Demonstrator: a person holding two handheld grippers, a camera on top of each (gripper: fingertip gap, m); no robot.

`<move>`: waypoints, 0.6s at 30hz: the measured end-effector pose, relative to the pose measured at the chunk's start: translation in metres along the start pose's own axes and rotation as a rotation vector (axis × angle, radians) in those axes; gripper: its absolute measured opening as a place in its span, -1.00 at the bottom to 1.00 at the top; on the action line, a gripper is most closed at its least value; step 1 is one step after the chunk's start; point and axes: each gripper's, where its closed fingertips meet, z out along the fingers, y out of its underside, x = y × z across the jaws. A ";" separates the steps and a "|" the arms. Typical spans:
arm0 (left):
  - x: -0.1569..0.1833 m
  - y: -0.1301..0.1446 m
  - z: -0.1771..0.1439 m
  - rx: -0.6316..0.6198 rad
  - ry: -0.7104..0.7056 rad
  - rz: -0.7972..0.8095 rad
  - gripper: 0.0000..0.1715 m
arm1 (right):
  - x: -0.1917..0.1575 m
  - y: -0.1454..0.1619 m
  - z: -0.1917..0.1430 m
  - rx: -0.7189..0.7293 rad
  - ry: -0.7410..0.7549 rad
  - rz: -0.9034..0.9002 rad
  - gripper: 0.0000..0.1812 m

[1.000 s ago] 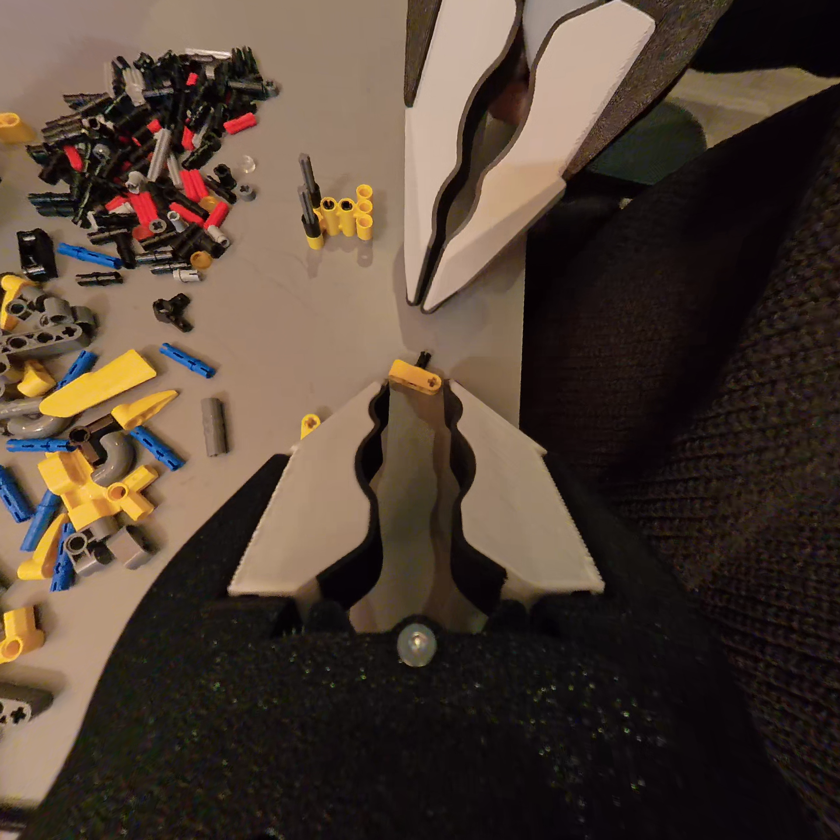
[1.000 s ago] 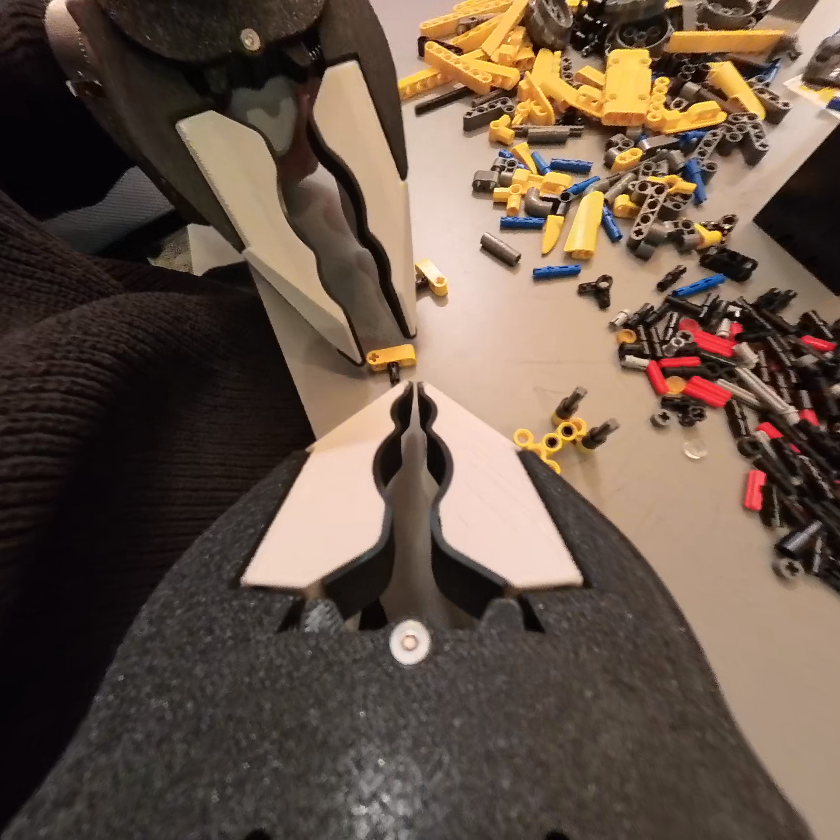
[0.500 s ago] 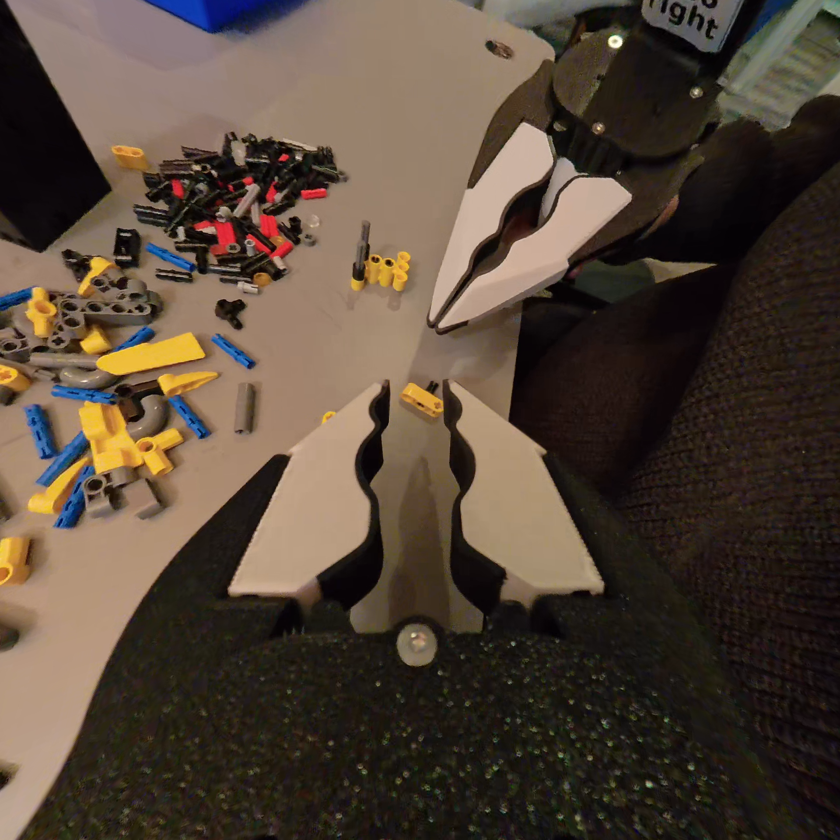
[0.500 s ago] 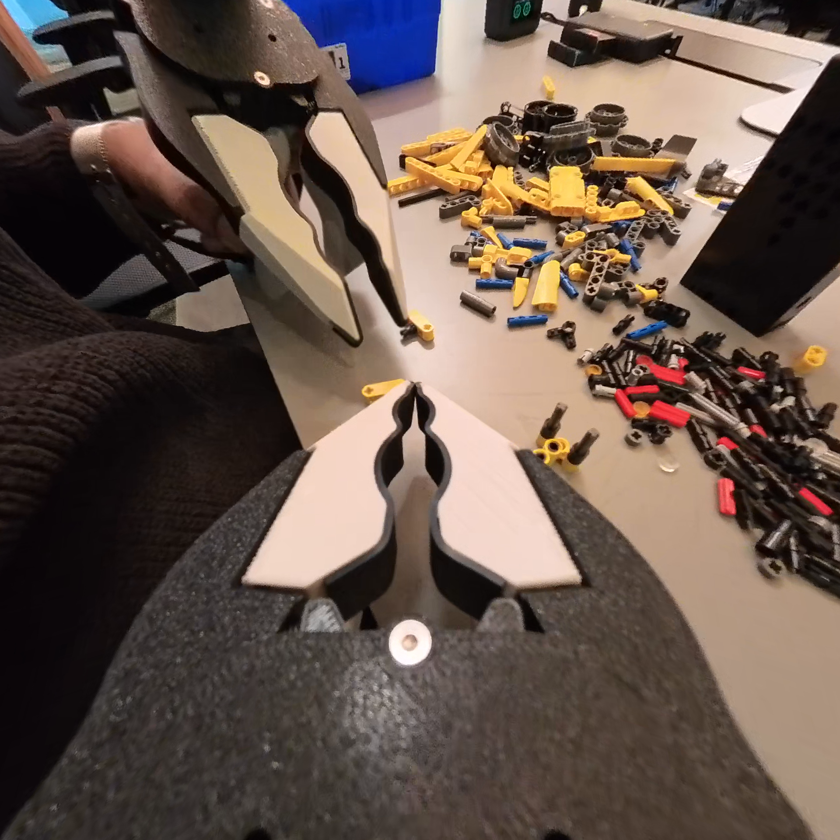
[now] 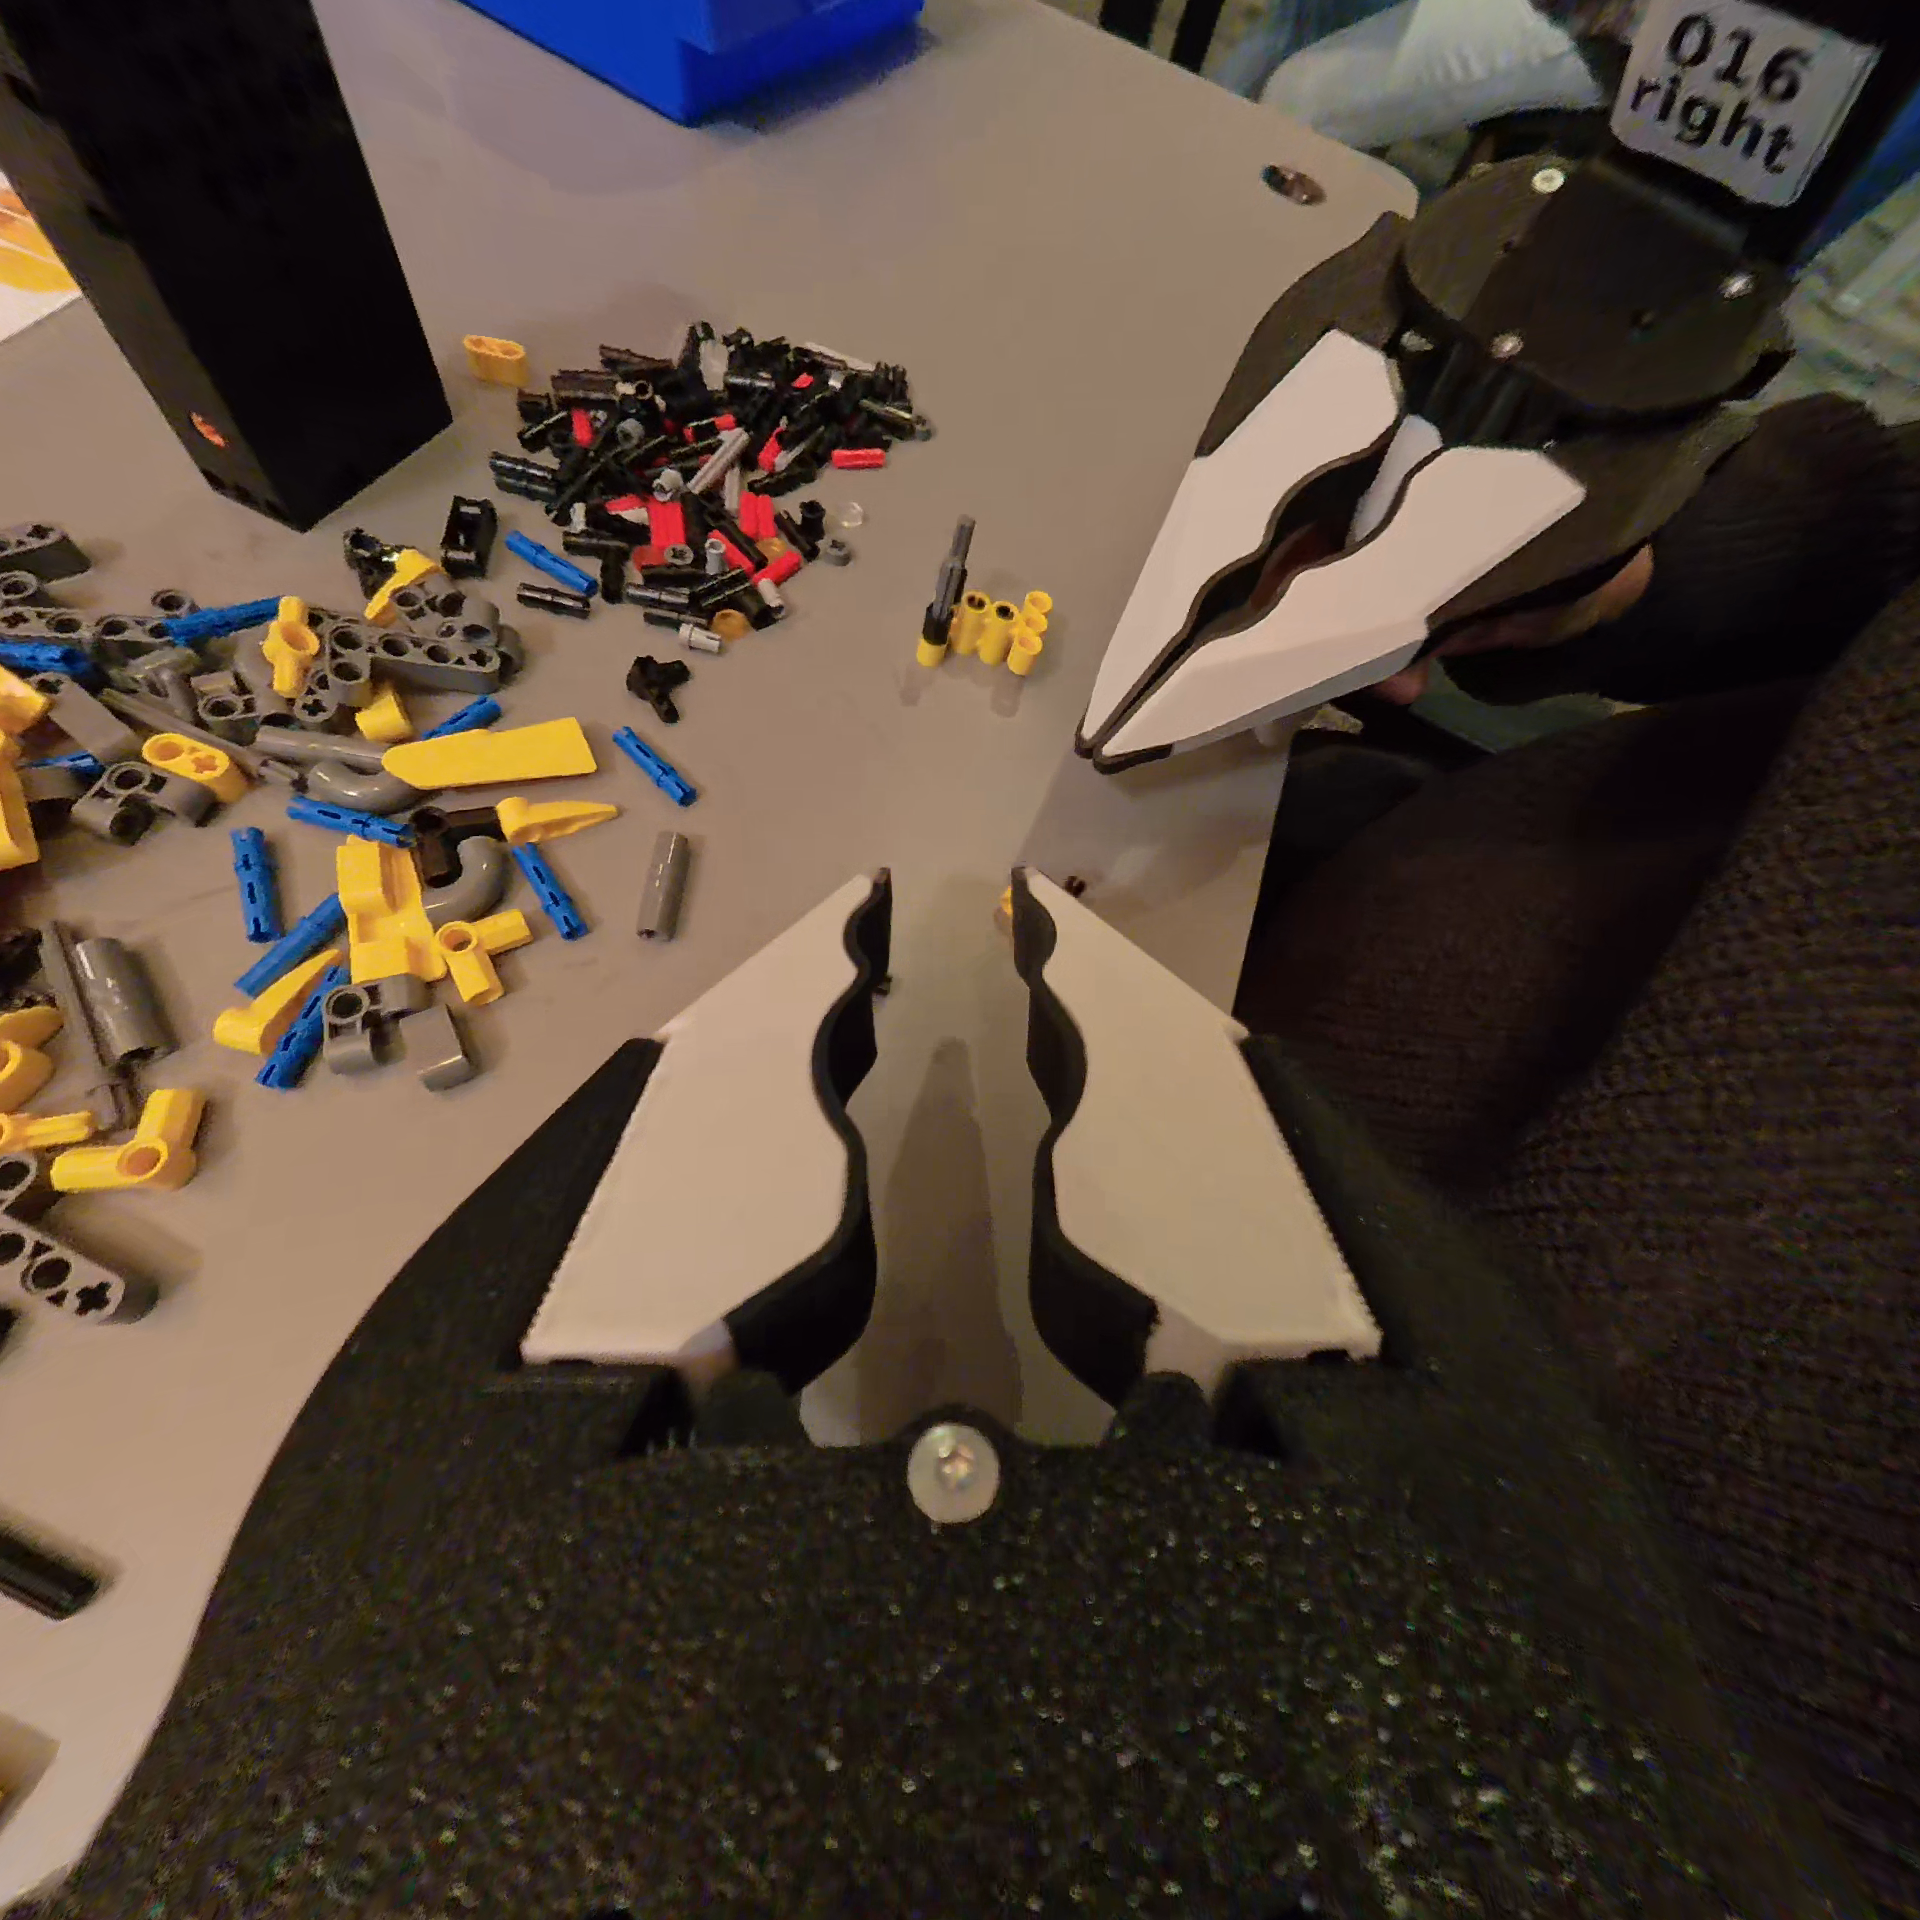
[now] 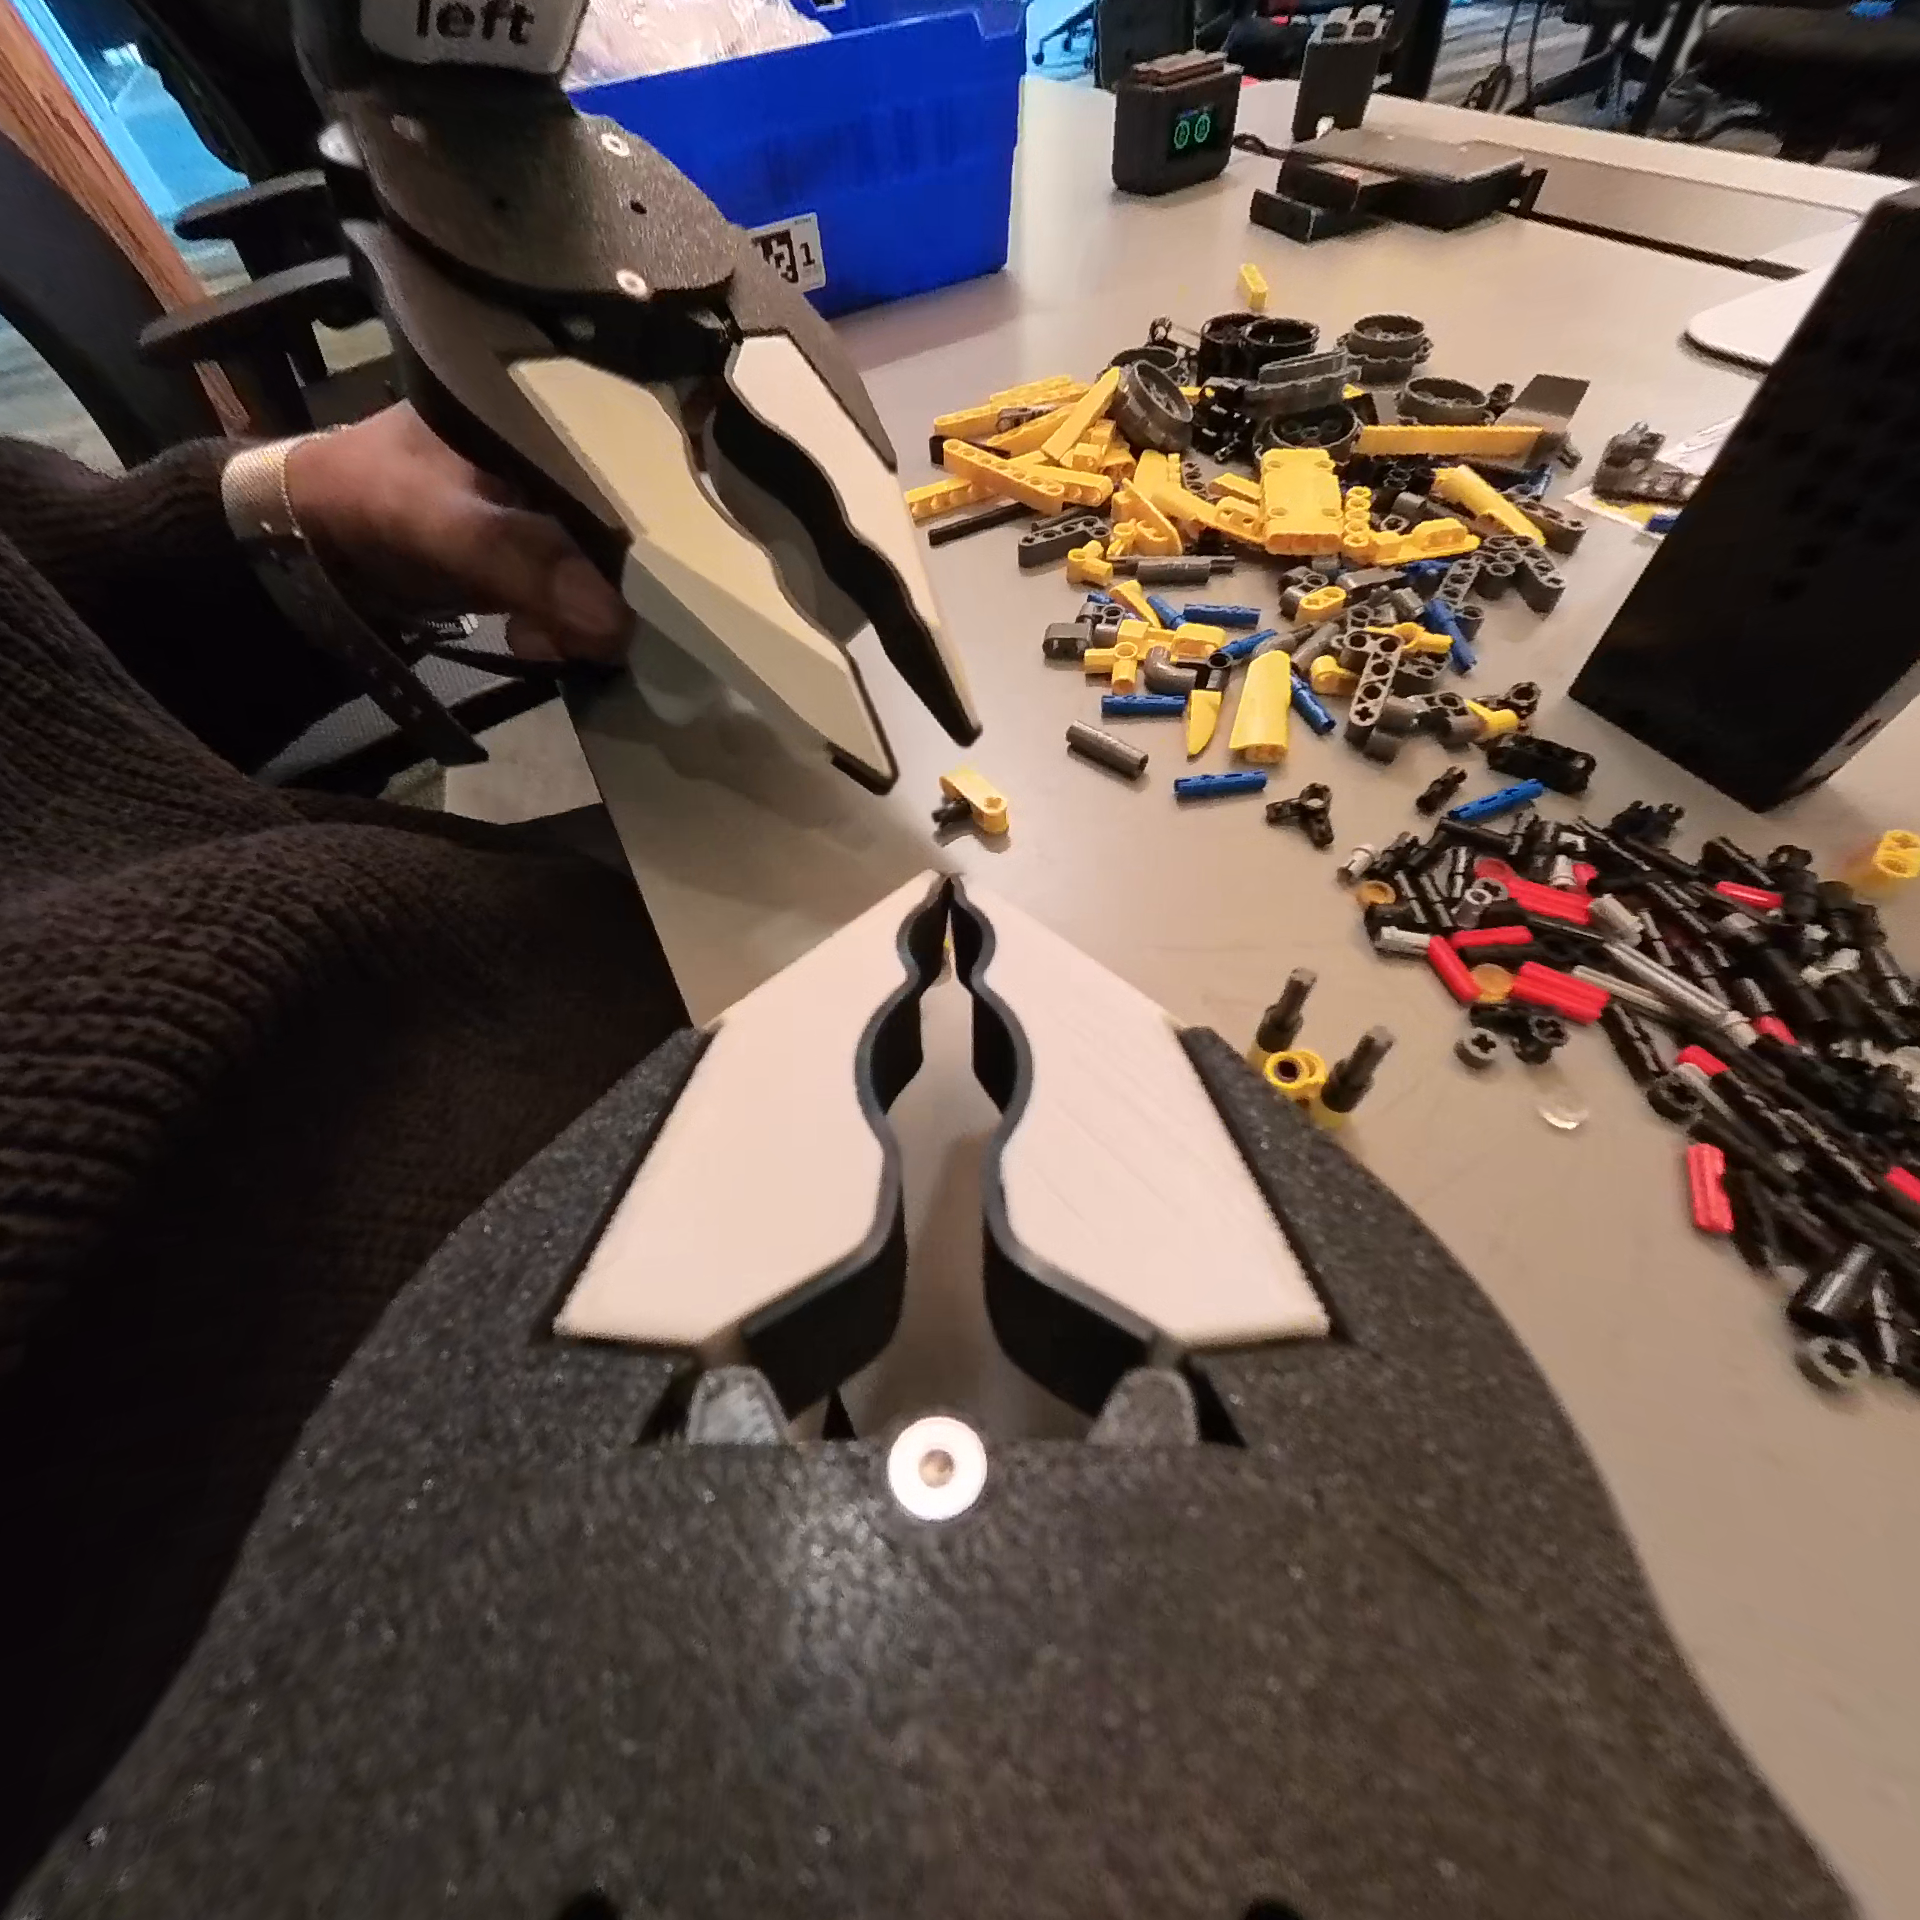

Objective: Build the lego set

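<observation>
Near the table's (image 6: 1195, 935) front edge, the left gripper (image 6: 925, 758) hangs above the surface with its jaws parted and empty. Directly beyond its tips lies a small yellow connector with a black pin (image 6: 975, 802), flat on the grey top and apart from both grippers. In the left wrist view, only a sliver of this piece shows beside the right-hand finger. The right gripper (image 5: 1091, 743) hovers over the same edge, jaws pressed together at the tips with nothing seen between them. Bare table separates the two grippers from the loose parts. A yellow cluster with two dark pins (image 5: 982, 618) stands alone, near the right gripper. Farther in lie a pile of black and red pins (image 5: 707, 478) and a spread of yellow, blue and grey pieces (image 5: 343, 810). A black box (image 5: 208, 229) borders the piles. A blue bin (image 6: 831, 156) sits at the far side. A dark knitted sleeve (image 6: 260, 987) fills the space off the edge.
</observation>
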 end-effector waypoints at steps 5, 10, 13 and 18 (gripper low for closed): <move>-0.004 -0.001 0.002 0.002 -0.039 0.011 -0.74 | -0.002 -0.002 -0.001 0.017 -0.010 -0.004 -1.00; -0.006 0.000 0.003 -0.010 -0.021 -0.027 -0.74 | -0.001 -0.001 0.000 0.007 -0.035 0.034 -1.00; -0.007 -0.001 0.004 -0.007 -0.030 -0.019 -0.74 | -0.001 0.000 0.000 0.001 -0.053 0.063 -1.00; -0.005 0.000 0.005 -0.015 -0.014 -0.021 -0.74 | -0.001 0.000 0.001 -0.002 -0.059 0.074 -1.00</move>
